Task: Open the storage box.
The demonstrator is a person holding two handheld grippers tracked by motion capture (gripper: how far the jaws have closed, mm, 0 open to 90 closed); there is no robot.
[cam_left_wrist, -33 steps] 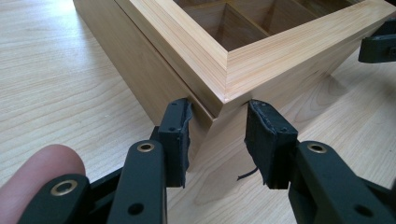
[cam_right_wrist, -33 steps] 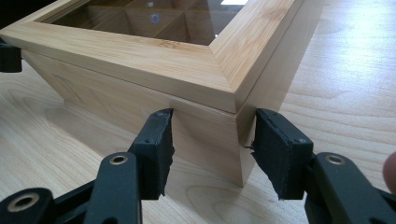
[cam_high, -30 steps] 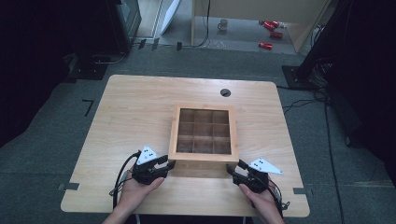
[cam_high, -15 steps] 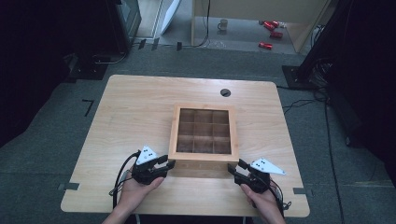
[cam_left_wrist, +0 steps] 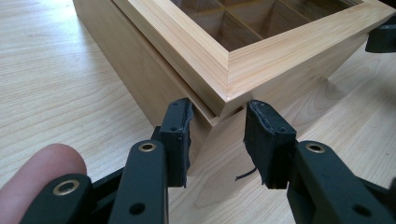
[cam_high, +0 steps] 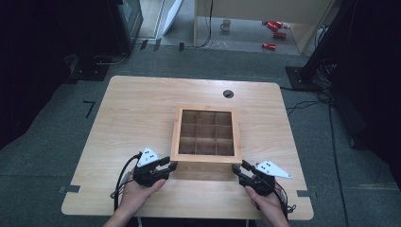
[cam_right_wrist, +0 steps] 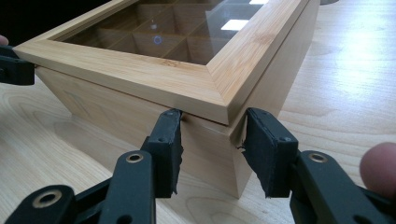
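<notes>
A wooden box [cam_high: 206,134] with a glass-paned lid sat near the front middle of the table [cam_high: 142,109]. The left gripper [cam_left_wrist: 217,133] was clamped across the box's near left corner, its jaws at their narrowest, pads pressed just under the lid's edge. The right gripper [cam_right_wrist: 212,140] straddled the near right corner; its jaws had just been closing, and its pads appeared to touch the wood, though the angle left that uncertain.

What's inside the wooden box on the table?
Through the glass lid of the wooden box, wooden dividers form a grid of nine compartments, all apparently empty. Glare in the right gripper view hides part of the far cells, and the compartment floors stay dim.
</notes>
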